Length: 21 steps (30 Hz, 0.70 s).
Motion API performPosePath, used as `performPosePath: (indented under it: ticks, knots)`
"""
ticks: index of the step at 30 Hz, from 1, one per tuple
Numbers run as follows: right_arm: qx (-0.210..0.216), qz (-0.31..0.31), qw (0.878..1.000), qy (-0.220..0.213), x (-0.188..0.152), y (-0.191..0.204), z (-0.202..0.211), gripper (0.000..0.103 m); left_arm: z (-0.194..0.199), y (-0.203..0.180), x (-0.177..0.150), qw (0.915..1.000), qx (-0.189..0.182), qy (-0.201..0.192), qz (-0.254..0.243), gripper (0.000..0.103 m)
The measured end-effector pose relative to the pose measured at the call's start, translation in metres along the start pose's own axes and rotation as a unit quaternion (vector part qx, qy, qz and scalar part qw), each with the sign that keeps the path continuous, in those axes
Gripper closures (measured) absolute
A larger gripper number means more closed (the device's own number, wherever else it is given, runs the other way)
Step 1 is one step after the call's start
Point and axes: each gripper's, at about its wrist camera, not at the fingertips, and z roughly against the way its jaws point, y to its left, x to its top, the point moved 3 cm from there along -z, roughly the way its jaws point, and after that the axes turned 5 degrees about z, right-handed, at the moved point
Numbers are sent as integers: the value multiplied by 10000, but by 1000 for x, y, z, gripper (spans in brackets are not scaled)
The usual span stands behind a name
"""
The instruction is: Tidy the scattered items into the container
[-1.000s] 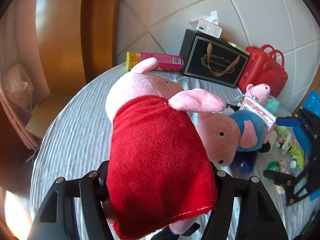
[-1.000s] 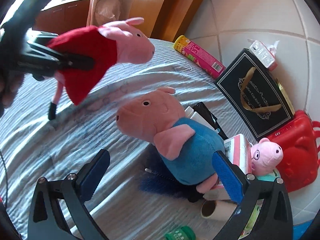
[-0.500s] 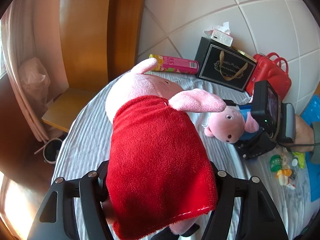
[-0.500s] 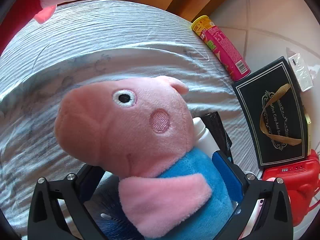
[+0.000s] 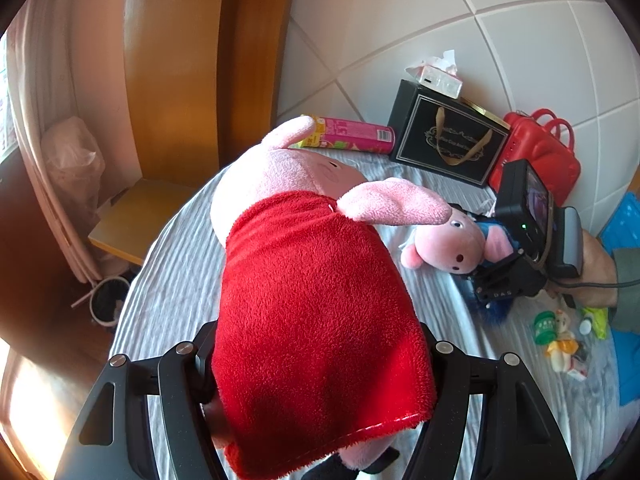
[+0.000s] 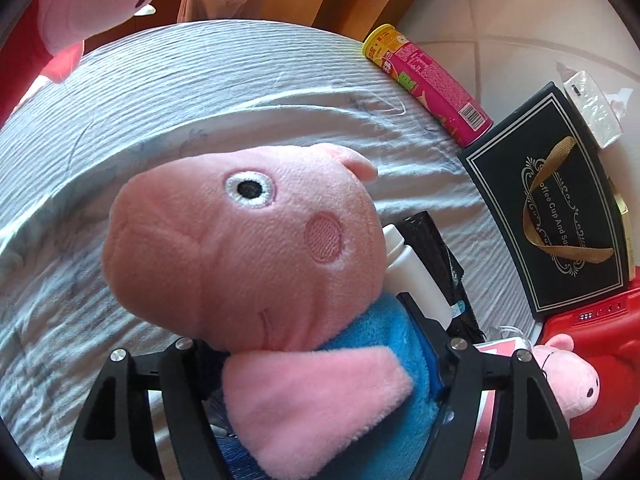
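Our left gripper [image 5: 320,360] clamps the red-dressed pink plush pig [image 5: 316,280] aloft, while our right gripper [image 6: 320,364], jaws just closing, squeezes the blue-shirted pink plush pig [image 6: 248,248] on the grey ribbed cloth [image 6: 224,80], the pink snack tube [image 6: 428,84] at one o'clock.

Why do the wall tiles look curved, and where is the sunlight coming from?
Left wrist view: fisheye lens bends the wall tiles; warm sunlight glows at the lower left edge. Right wrist view: same bending, black corners; the blue-shirted pig plush looms large and sharp.
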Motion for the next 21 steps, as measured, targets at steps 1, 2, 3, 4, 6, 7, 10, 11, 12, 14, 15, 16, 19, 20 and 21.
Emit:
performPosePath:
  ticks: [1, 2, 3, 4, 6, 7, 10, 11, 12, 14, 15, 16, 19, 20, 21]
  knots:
    - [41, -74, 10000, -49, -1, -1, 5, 32, 2, -1, 1, 10000, 0, -21, -10, 35]
    - [78, -129, 9998, -92, -1, -1, 11, 32, 4, -3, 2, 10000, 0, -36, -13, 35]
    - [106, -176, 9997, -144, -2, -1, 18, 32, 6, -4, 3, 10000, -1, -54, -5, 35]
    - [128, -205, 9995, -204, -2, -1, 25, 33, 8, -6, 5, 10000, -5, -75, 5, 35]
    - [153, -256, 9990, -320, -3, -1, 41, 33, 14, -10, 8, 9999, -17, -117, 3, 35]
    - [174, -309, 9987, -371, -4, -1, 49, 33, 17, -12, 10, 9999, -22, -143, 0, 35]
    - [261, -551, 9970, -477, -7, -3, 71, 36, 27, -19, 16, 9997, -37, -218, -51, 35]
    - [284, -662, 9961, -509, -9, -3, 78, 36, 31, -22, 18, 9997, -33, -247, -87, 35]
    - [294, -746, 9954, -517, -11, -2, 85, 37, 35, -25, 20, 9995, -22, -277, -124, 35]
    - [294, -860, 9944, -535, -17, 0, 99, 39, 43, -29, 24, 9993, -22, -327, -152, 35]
    - [306, -931, 9936, -556, -21, 1, 106, 39, 48, -32, 27, 9992, -22, -351, -170, 35]
    - [322, -999, 9928, -573, -25, 3, 114, 40, 52, -35, 29, 9991, -23, -377, -205, 35]
    - [338, -1144, 9908, -645, -36, 8, 138, 41, 65, -46, 33, 9986, -45, -433, -316, 35]
    - [357, -1203, 9898, -673, -39, 8, 146, 41, 70, -50, 33, 9983, -56, -454, -355, 35]
    - [368, -1256, 9889, -709, -42, 9, 156, 41, 76, -54, 33, 9981, -69, -472, -393, 35]
